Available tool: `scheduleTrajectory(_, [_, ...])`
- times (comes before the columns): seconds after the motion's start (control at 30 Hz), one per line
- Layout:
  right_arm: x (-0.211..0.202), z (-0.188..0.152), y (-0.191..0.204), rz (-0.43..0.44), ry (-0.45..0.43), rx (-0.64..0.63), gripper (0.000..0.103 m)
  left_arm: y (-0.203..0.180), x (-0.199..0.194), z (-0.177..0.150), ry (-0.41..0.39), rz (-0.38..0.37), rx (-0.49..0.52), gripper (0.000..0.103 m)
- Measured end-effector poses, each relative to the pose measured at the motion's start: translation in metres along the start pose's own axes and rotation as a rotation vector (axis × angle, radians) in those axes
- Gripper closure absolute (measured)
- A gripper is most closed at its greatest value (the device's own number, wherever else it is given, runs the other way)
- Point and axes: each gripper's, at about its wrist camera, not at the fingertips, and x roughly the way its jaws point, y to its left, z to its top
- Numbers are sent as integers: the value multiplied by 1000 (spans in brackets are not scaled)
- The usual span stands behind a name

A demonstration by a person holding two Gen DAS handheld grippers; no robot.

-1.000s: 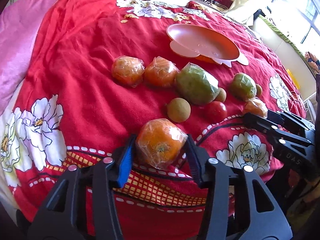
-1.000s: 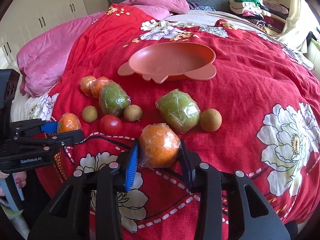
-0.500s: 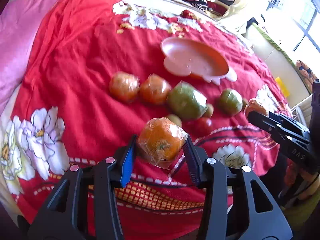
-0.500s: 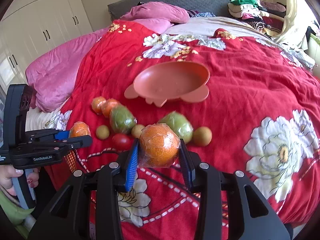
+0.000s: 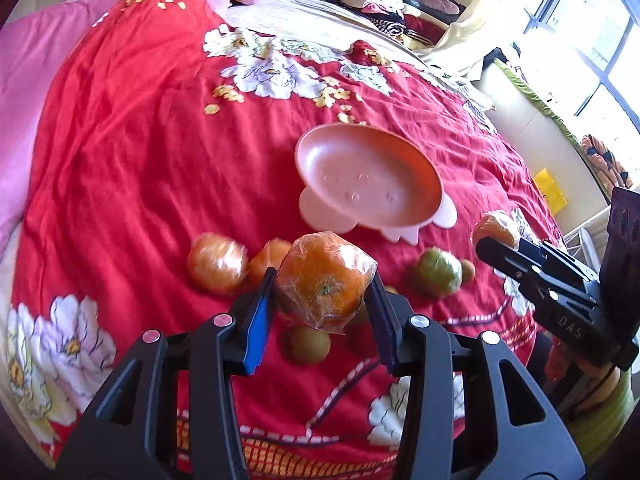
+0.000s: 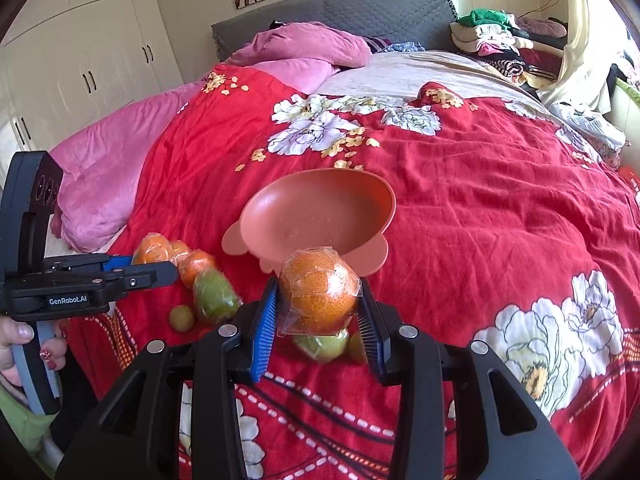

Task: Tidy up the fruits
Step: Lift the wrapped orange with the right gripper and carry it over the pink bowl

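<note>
My left gripper (image 5: pixel 323 275) is shut on a plastic-wrapped orange (image 5: pixel 320 264), held in the air over the red floral bedspread. My right gripper (image 6: pixel 318 285) is shut on a second wrapped orange (image 6: pixel 320 292), just in front of the empty pink plate (image 6: pixel 320 208). The same plate (image 5: pixel 368 176) lies beyond the left gripper's orange. On the bedspread lie two more wrapped oranges (image 5: pixel 218 262), a wrapped green fruit (image 5: pixel 436 274) and a small brown fruit (image 5: pixel 308 344). Each view shows the other gripper from the side: the right gripper (image 5: pixel 492 240) and the left gripper (image 6: pixel 160 268).
A pink quilt (image 6: pixel 104 184) covers the bed's left side, and a pile of clothes (image 6: pixel 500 40) sits at the far right corner. White wardrobes (image 6: pixel 80 60) stand to the left. A hand (image 6: pixel 16 336) grips the left tool's handle. Another green fruit (image 6: pixel 214 296) lies left of the right gripper.
Both grippers have lifted their wrapped oranges off the bedspread and carried them up and toward the pink plate. The fruits left on the bed have not moved.
</note>
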Motion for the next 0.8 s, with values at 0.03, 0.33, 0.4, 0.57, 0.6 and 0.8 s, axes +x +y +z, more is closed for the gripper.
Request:
scheduleTrajectory(0.03, [1,2,-1,-2,-1,-1,67,-1,2,4,0,-4,0,68])
scheduleTrajectory(0.33, [15,18,-5,0,2,-24,67,-10,25,39,19,-26,19,68])
scheduleTrajectory(0.4, [17,21,-5,3,2,-27,67,-12,31,47,22,-30,29,68])
scheduleTrajectory(0.57, [25,28,-7,2,7,-35,67,-17,45,59,41,-25,47,68])
scheduleTrajectory(0.6, [25,29,-7,2,8,-36,67,-17,49,61,48,-22,51,68])
scheduleTrajectory(0.8, [36,31,-8,0,28,-53,67,-18,67,72,75,-19,63,68])
